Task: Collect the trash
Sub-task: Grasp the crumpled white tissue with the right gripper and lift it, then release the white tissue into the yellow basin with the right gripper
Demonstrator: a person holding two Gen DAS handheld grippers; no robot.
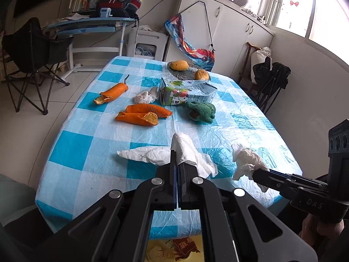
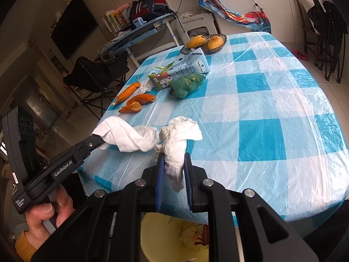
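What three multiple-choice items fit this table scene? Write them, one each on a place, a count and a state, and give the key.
1. Where does the green toy lie?
A. On the floor
B. Beside the milk carton
C. On a chair

2. How many fruits are in the dish?
A. Two
B. Four
C. None

3. What is the right gripper doing?
A. Standing open above the cloth
B. Gripping an orange peel
C. Clamped on a crumpled tissue

Key:
1 B, the toy sits on the checked cloth right next to the carton.
2 A, two yellow-orange fruits rest in the dish.
3 C, the white tissue is squeezed between its two fingers.
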